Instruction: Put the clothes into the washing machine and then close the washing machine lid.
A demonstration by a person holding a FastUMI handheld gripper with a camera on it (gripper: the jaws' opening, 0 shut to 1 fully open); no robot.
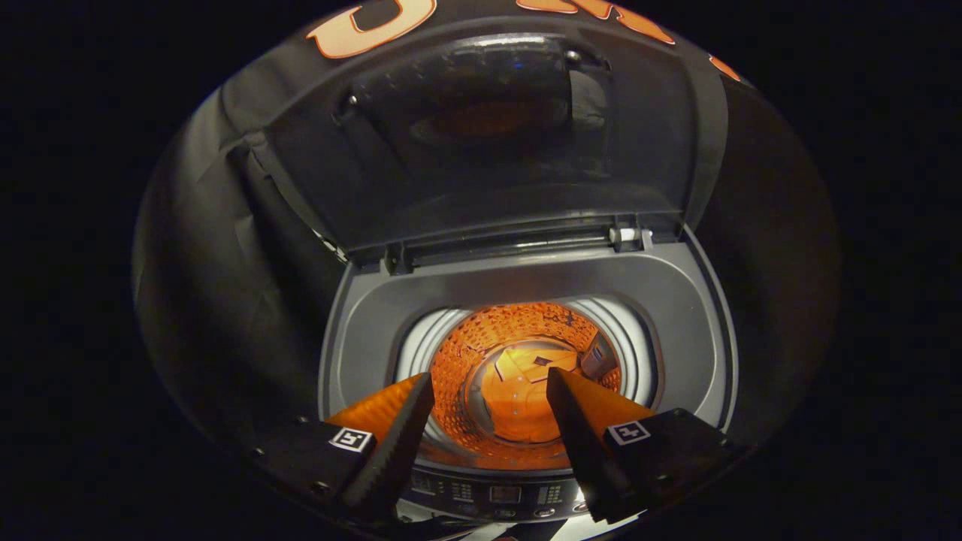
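Now the hand-held gripper [490, 391] hovers wide open and empty above the drum [518, 376], where orange clothes [518, 409] lie. Next, the raised lid [488, 128]: rigid, probably light; take its free edge.

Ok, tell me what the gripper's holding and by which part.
Nothing. The gripper is open, fingers apart and bare above the washing machine drum, with the lid up.

The claw [490, 383] has two orange fingers with ribbed black pads and square black-and-white markers
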